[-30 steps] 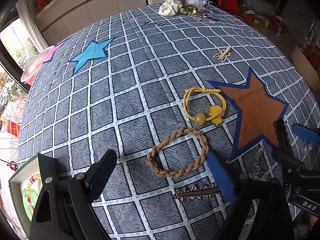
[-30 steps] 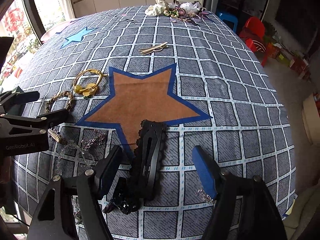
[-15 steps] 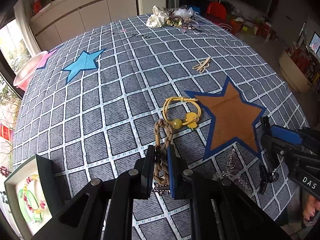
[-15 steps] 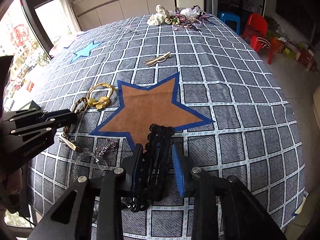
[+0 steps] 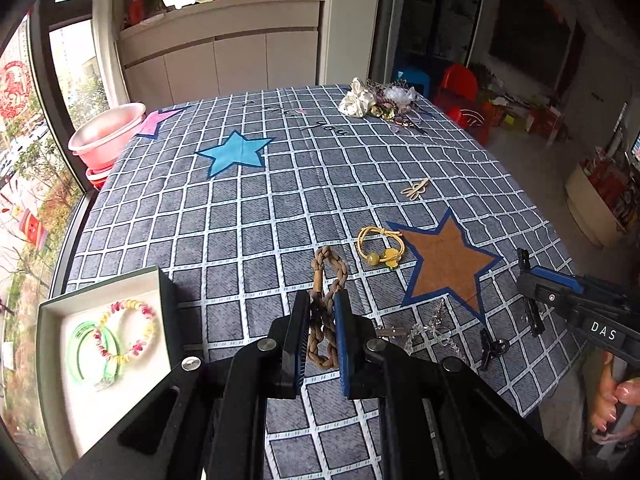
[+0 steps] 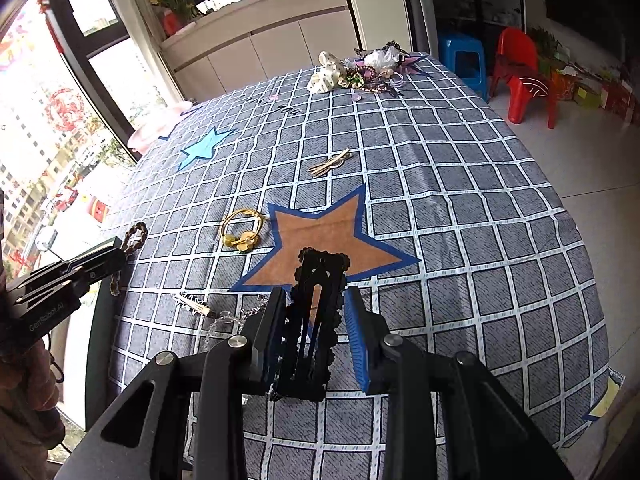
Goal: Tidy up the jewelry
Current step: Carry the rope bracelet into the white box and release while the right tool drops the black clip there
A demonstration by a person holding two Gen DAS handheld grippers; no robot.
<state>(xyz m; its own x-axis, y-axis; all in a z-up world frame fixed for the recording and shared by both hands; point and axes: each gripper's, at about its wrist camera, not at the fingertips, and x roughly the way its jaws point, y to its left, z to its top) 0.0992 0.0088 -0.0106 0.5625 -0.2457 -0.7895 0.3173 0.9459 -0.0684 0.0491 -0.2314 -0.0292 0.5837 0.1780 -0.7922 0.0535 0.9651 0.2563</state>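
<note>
My left gripper (image 5: 322, 322) is shut on a brown braided band (image 5: 326, 280) and holds it lifted above the table; the band also shows in the right wrist view (image 6: 134, 238). My right gripper (image 6: 316, 312) is shut on a black hair clip (image 6: 318, 300), lifted above the cloth; the clip also hangs from it in the left wrist view (image 5: 530, 304). A white jewelry box (image 5: 52, 360) at the lower left holds a green ring and a beaded bracelet (image 5: 124, 330). A yellow hair tie (image 5: 380, 246) lies beside the brown star (image 5: 448, 260).
A silver chain (image 5: 436, 326), a small black clip (image 5: 492, 348) and a spiky silver clip (image 6: 194, 304) lie near the front edge. A beige clip (image 5: 416, 189) lies mid-table. A pile of accessories (image 5: 380, 102) sits at the far edge. A pink basin (image 5: 106, 132) stands far left.
Both grippers closed from open, the left on the braided band, the right on the black clip, and both have lifted up and back from the table.
</note>
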